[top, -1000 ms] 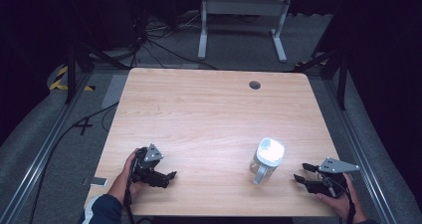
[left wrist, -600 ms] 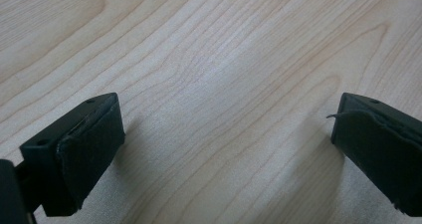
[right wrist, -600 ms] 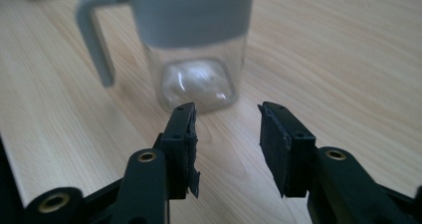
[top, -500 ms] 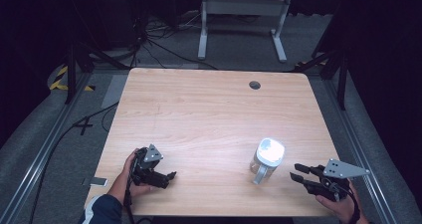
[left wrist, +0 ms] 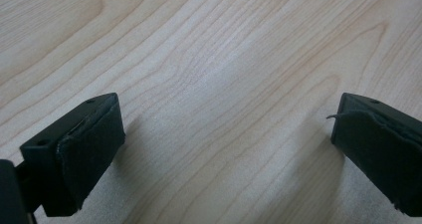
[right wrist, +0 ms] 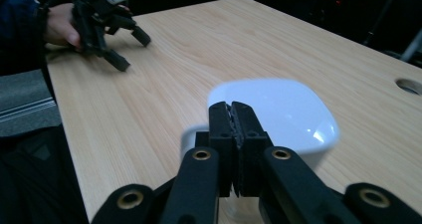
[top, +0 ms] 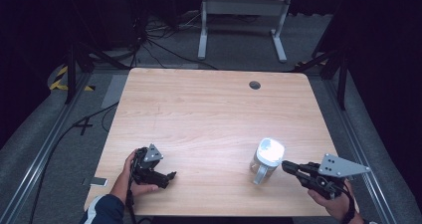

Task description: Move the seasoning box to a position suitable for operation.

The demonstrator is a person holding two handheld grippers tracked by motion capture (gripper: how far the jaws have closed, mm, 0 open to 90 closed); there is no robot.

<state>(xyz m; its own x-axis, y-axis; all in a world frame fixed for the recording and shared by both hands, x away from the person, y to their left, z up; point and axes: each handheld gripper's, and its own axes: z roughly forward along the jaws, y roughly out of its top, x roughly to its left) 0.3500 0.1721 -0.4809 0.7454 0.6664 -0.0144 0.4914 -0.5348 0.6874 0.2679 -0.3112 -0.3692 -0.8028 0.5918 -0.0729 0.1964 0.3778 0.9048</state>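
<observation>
Pointing at the white-lidded jar (top: pixel 266 159), right gripper (top: pixel 288 167) has jaws pressed together, empty, tips just beside it. Left gripper (top: pixel 169 176) rests low over the near-left table (top: pixel 209 109), jaws spread wide, well apart from the jar.

Nothing here can be read. The pale wooden tabletop (top: pixel 209 114) carries only grain, with no print, sticker or number on it. The white-lidded jug (top: pixel 267 159) toward four o'clock shows a plain lid and no label I can make out. On the floor at about ten o'clock there is a patch of yellow and black hazard striping (top: pixel 63 79), a marking without any words.
</observation>
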